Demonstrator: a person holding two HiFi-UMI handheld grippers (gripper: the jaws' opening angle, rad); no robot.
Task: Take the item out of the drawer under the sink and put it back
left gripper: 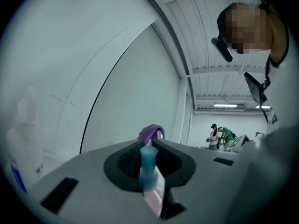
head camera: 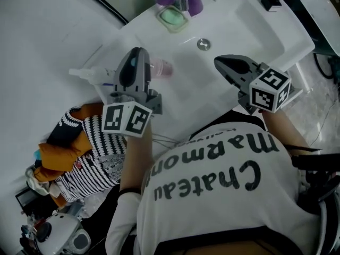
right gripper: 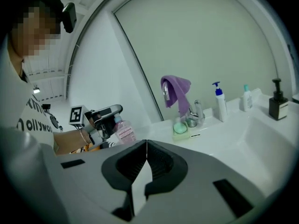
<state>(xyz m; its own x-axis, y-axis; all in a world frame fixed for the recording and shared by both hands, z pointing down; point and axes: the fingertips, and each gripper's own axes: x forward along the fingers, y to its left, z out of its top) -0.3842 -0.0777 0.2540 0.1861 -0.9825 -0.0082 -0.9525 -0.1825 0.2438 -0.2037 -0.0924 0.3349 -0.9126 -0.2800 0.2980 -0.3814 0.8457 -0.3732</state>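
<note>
A small pink bottle (head camera: 163, 67) with a teal cap is the item; my left gripper (head camera: 136, 60) is shut on it above the left edge of the white sink (head camera: 223, 33). In the left gripper view the bottle (left gripper: 153, 186) stands between the jaws with its cap up. From the right gripper view, the left gripper (right gripper: 106, 115) holds the bottle (right gripper: 124, 131) level beside the counter. My right gripper (head camera: 221, 63) hovers over the basin; its jaws (right gripper: 146, 143) are shut with nothing between them. The drawer is hidden below the person's body.
A faucet draped with a purple cloth (right gripper: 176, 91) and a green soap dish (right gripper: 180, 128) stand at the sink's back. A blue-pump bottle (right gripper: 219, 101), a small bottle (right gripper: 246, 98) and a dark pump bottle (right gripper: 278, 101) line the counter. A white spray bottle (head camera: 91, 76) and a pile of clothes (head camera: 87, 153) lie left.
</note>
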